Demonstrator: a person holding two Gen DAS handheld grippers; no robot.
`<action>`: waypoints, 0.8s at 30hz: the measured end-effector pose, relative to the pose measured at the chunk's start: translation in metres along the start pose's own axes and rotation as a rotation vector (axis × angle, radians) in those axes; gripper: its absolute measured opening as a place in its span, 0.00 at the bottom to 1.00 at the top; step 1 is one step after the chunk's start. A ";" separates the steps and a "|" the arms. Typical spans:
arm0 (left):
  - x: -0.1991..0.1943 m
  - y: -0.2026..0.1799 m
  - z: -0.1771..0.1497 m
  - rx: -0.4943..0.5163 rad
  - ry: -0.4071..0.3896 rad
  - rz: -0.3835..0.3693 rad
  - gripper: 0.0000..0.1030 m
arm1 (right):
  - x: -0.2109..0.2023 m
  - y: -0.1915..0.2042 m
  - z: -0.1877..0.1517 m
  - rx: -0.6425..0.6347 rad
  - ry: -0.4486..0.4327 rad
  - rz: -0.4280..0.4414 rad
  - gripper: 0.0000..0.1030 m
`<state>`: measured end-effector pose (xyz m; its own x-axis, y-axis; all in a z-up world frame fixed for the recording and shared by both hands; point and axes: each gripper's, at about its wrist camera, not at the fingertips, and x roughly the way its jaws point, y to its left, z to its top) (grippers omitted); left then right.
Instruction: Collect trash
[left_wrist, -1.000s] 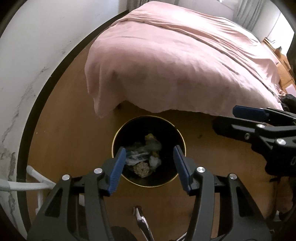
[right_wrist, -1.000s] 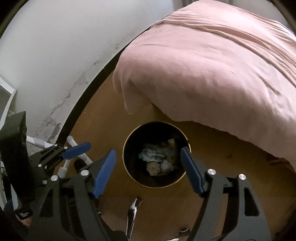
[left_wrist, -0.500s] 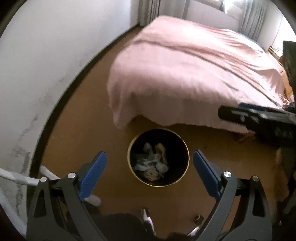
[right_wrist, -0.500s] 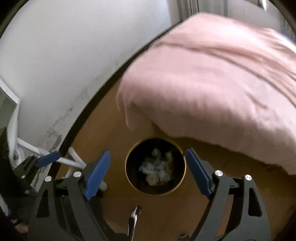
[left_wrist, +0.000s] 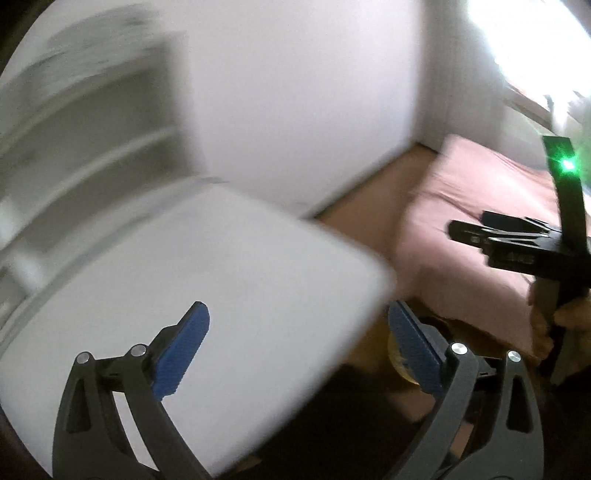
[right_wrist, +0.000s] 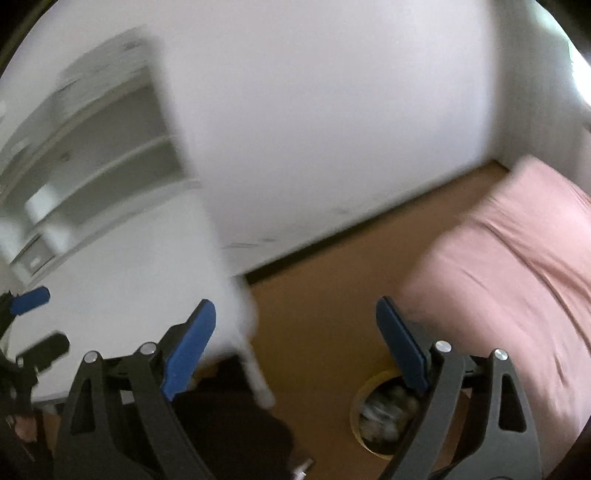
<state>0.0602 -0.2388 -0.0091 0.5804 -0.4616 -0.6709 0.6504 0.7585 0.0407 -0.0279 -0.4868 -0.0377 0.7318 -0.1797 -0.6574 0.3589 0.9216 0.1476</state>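
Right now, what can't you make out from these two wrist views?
- Bin: right view, part hidden behind a gripper finger; contents smeared. Left view shows only a sliver.
- Shelves: motion blur in both views, contents unreadable.
- White table: blurred; nothing small would show.
- Right gripper: left view, edge-on; gap unreadable there.

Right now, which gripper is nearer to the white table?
Left. The left gripper is open over the white table top. The right gripper, also open, is off the table's edge, over the floor toward the bed.
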 end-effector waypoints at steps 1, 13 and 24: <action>-0.013 0.025 -0.009 -0.037 -0.008 0.065 0.93 | 0.003 0.027 0.007 -0.047 -0.006 0.042 0.83; -0.140 0.197 -0.120 -0.485 -0.054 0.486 0.93 | 0.007 0.224 -0.001 -0.364 -0.005 0.320 0.84; -0.171 0.203 -0.155 -0.517 -0.069 0.531 0.93 | -0.011 0.247 -0.017 -0.424 -0.010 0.311 0.86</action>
<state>0.0169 0.0652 -0.0004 0.7932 0.0126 -0.6089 -0.0300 0.9994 -0.0184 0.0428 -0.2510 -0.0066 0.7725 0.1228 -0.6230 -0.1402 0.9899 0.0214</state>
